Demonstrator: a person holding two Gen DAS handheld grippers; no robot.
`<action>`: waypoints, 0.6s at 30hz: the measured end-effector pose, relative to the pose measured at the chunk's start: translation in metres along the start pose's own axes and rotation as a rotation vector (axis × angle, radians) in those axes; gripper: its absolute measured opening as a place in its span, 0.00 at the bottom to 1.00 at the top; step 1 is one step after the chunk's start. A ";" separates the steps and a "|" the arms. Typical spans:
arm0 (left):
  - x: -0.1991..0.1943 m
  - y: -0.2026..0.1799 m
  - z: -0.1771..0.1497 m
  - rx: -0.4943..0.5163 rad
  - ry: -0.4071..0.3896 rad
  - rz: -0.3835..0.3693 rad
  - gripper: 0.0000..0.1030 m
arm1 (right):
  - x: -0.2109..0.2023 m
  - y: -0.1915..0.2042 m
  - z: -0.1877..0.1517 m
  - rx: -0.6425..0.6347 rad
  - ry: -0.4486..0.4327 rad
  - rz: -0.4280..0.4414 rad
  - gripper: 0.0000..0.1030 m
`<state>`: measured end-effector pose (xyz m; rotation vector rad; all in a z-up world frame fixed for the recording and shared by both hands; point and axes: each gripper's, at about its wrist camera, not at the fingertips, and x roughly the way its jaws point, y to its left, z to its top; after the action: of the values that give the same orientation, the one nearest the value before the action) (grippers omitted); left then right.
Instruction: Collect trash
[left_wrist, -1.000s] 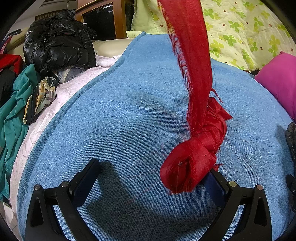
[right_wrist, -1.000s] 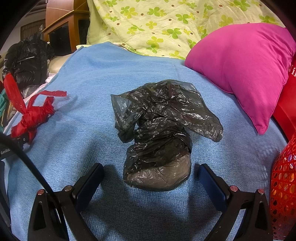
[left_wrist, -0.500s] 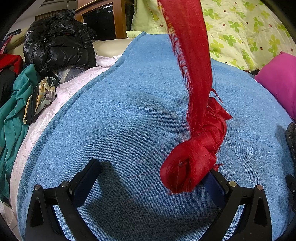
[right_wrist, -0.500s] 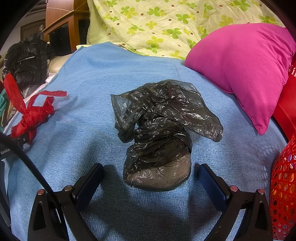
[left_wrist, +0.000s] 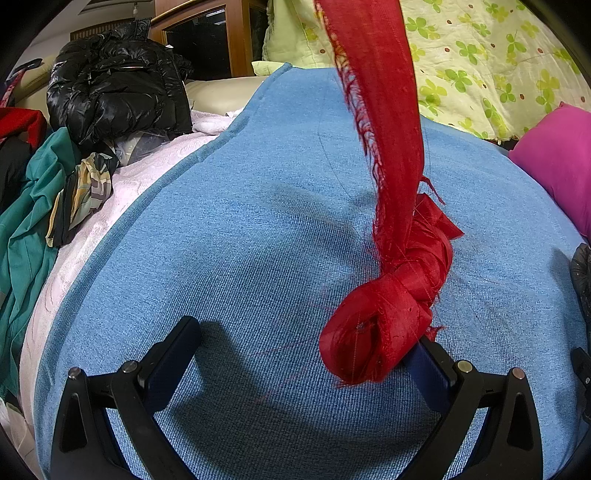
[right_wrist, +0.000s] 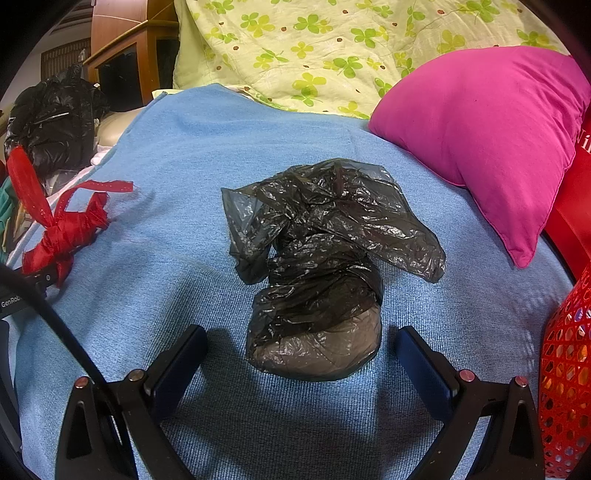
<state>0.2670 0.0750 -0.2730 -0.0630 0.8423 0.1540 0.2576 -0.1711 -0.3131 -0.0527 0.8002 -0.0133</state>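
A knotted red cloth strip lies on the blue blanket, its knot against the right finger of my left gripper. A long tail of it rises toward the top of the view. The left gripper is open and rests on the blanket. The red strip also shows in the right wrist view, far left. A crumpled black plastic bag lies on the blanket in front of my right gripper, which is open, its fingers either side of the bag's near end.
A pink pillow and a green-flowered quilt lie behind. A red mesh basket stands at the right edge. A black jacket, teal clothes and a wooden cabinet are at the left.
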 end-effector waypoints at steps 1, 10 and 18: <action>0.000 0.000 0.000 0.000 0.000 0.000 1.00 | 0.000 0.000 0.000 0.000 0.000 0.001 1.00; 0.000 0.000 0.000 0.000 -0.002 -0.001 1.00 | 0.000 -0.002 0.000 0.000 0.000 0.000 1.00; 0.000 0.000 0.000 0.000 -0.003 -0.001 1.00 | 0.000 0.000 0.000 0.000 0.000 0.000 1.00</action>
<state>0.2671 0.0751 -0.2735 -0.0632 0.8395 0.1531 0.2578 -0.1710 -0.3131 -0.0528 0.7997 -0.0132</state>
